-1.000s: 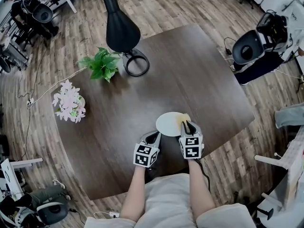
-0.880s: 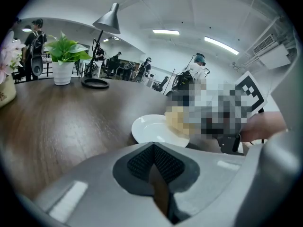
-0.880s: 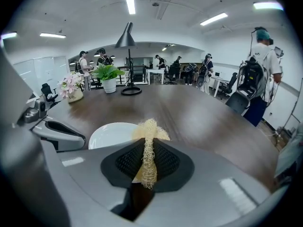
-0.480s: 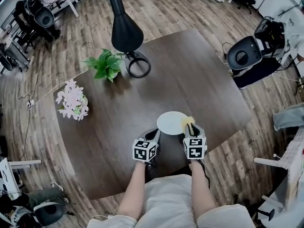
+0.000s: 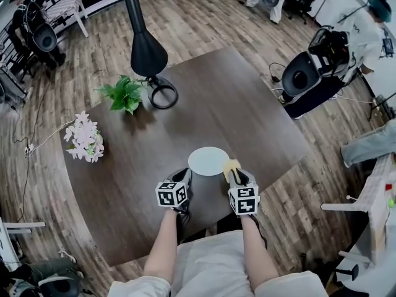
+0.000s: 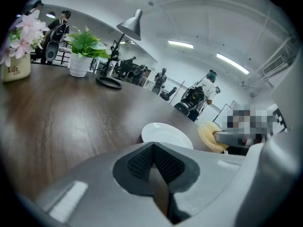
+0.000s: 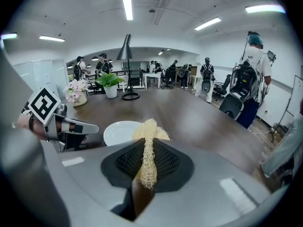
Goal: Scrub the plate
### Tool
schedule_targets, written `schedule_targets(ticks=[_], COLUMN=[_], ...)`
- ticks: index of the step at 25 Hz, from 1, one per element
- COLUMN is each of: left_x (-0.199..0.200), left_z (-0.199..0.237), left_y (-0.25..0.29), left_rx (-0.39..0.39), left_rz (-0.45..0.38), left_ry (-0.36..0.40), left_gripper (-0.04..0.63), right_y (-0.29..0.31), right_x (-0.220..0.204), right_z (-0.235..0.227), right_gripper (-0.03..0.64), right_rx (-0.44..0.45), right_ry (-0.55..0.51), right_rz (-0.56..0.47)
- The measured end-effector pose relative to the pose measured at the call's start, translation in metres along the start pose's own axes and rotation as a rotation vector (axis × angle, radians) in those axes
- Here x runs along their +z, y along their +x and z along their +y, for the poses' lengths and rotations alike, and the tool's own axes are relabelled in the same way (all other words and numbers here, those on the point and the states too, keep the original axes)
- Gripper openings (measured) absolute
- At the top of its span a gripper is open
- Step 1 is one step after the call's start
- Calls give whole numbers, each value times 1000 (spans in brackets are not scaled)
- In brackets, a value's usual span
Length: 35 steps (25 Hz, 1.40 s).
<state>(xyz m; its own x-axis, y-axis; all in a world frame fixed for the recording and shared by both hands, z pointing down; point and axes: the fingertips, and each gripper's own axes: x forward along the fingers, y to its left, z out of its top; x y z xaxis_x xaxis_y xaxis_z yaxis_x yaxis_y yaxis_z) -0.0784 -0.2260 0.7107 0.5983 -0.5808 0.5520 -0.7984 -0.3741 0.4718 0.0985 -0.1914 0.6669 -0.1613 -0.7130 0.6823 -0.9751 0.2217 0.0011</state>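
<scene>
Plate (image 5: 208, 161): white, empty, flat on the dark counter (image 5: 247, 116), close to its near edge.
Scrubber (image 7: 147, 145): yellow mesh pad, at the plate's right rim; whether it touches cannot be told.
Right hand-held gripper (image 5: 234, 173): clamped on the scrubber, pad sticking out past the tips.
Left hand-held gripper (image 5: 185, 177): jaws together, nothing between them, just beside the plate's near-left rim.
Step in hand: probably bringing the pad onto the plate.
Method: press down lightly and rub in small circles. The plate lies loose, so brace its rim with the left tips.
Edges: the near counter edge is close, so stroke away from it or across.
Open room: bare counter beyond and to the right. Plant (image 5: 124, 94), flowers (image 5: 83, 136) and lamp (image 5: 147, 51) stand well apart.
</scene>
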Motion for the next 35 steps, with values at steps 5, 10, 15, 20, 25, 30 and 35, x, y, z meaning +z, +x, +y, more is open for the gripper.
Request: schedule_targets(ticks=[5, 10, 15, 20, 25, 30, 35], left_x=[8, 18, 35, 28, 11, 2, -1], left_z=[-26, -69, -108, -134, -158, -171, -175], left_y=[-23, -42, -63, -88, -90, -97, -107], left_rx=[92, 143, 190, 217, 204, 195, 215], left_rz=[7, -14, -69, -125, -132, -139, -145], left_ry=[60, 86, 144, 164, 167, 180, 189], left_gripper=[1, 1, 1, 1, 1, 1, 1], right_y=[-6, -27, -52, -81, -99, -114, -122], right_x=[7, 22, 25, 14, 1, -13, -21], right_z=[6, 18, 13, 6, -8, -16, -16], right_gripper=[67, 67, 66, 66, 66, 64, 64], right_rx=[77, 169, 227, 256, 239, 237, 244], right_ry=[4, 24, 36, 54, -12, 9, 11], right_rz=[-9, -46, -96, -133, -149, -157, -157])
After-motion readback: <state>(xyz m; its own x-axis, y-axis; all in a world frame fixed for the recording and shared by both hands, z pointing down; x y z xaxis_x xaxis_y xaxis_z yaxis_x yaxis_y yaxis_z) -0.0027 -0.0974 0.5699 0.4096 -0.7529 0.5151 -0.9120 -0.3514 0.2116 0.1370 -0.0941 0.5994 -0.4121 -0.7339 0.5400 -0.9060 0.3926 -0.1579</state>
